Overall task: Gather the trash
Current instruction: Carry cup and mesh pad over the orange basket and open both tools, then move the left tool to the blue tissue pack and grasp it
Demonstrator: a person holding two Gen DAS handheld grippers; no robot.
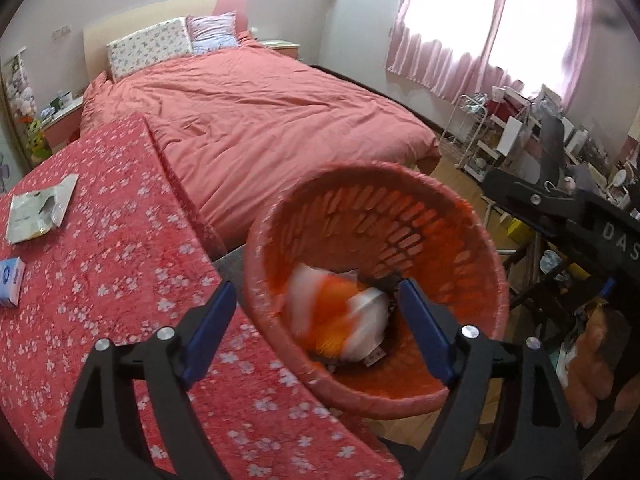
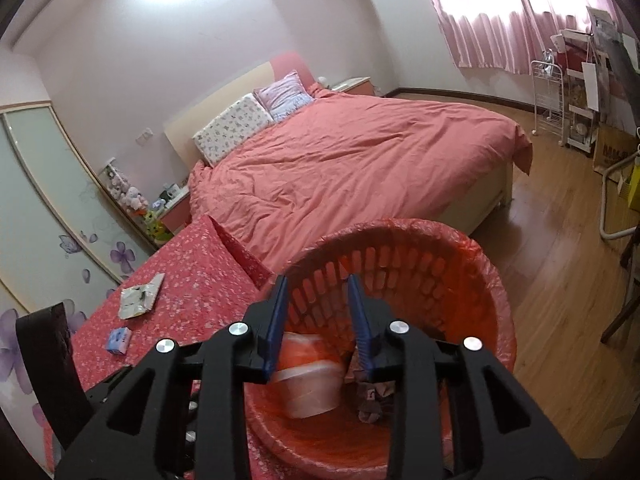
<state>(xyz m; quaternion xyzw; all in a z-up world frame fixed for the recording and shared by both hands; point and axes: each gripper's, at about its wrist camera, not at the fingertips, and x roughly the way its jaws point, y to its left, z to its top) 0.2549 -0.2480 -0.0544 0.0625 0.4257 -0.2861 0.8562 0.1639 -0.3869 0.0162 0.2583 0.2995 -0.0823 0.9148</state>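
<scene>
Two tools hang over one orange bin (image 1: 472, 240), which stands beside a desk (image 1: 120, 272) in red flowered cloth, near the pink bed (image 1: 256, 120). Blurred white-and-orange trash (image 1: 340, 316) lies inside the bin. On the desk rest a torn wrapper (image 1: 40, 210) and a small blue packet (image 1: 10, 282). Left tool (image 1: 316, 312) gapes wide, empty; right tool (image 2: 318, 320) stands partly open, pressing nothing.

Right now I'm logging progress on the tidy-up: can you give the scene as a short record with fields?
bin: orange plastic lattice wastebasket with red liner, beside the table
in bin: white and orange wrapper, blurred
left gripper: open, empty, over bin
right gripper: open, empty, over bin
left on floral red tablecloth: torn silver packet, small blue and white box
</scene>
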